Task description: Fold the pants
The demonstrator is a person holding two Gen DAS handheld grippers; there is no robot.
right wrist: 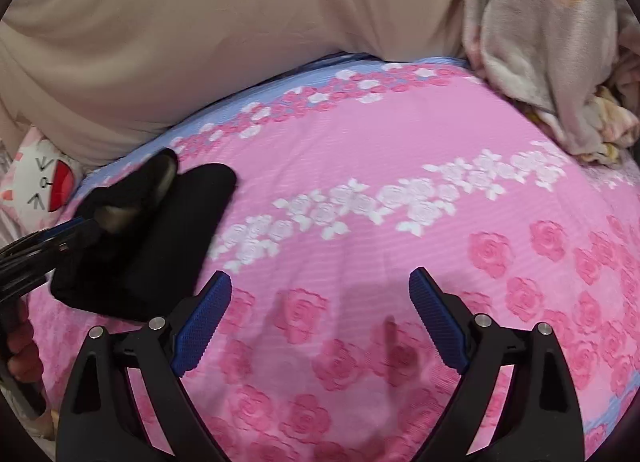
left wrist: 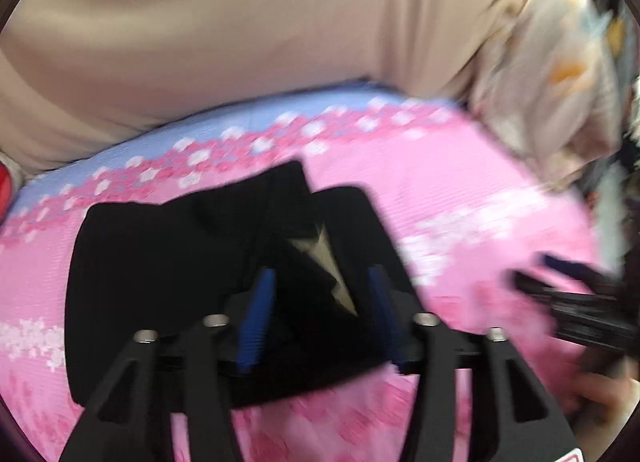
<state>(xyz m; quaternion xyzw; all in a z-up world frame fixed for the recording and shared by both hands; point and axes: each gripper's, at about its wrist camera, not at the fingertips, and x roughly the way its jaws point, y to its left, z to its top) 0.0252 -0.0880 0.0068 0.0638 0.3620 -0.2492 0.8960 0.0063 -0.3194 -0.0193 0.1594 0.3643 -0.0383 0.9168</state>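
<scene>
The black pants (left wrist: 168, 262) lie folded into a compact bundle on the pink flowered bed sheet (left wrist: 460, 190); a pale inner lining (left wrist: 324, 258) shows at a gap. My left gripper (left wrist: 320, 282) hovers over the bundle, its blue pads apart on either side of a fold; whether they grip cloth is unclear in the blur. In the right wrist view the pants (right wrist: 160, 238) lie at the left, with the left gripper (right wrist: 76, 230) at them. My right gripper (right wrist: 320, 282) is open and empty over bare sheet, to the right of the pants. It also shows, blurred, in the left wrist view (left wrist: 560, 286).
A beige padded headboard (right wrist: 200, 22) rises behind the bed. A crumpled pale floral blanket (right wrist: 540, 42) lies at the far right. A white and red plush toy (right wrist: 44, 186) sits at the far left. The sheet (right wrist: 400, 134) stretches across the middle.
</scene>
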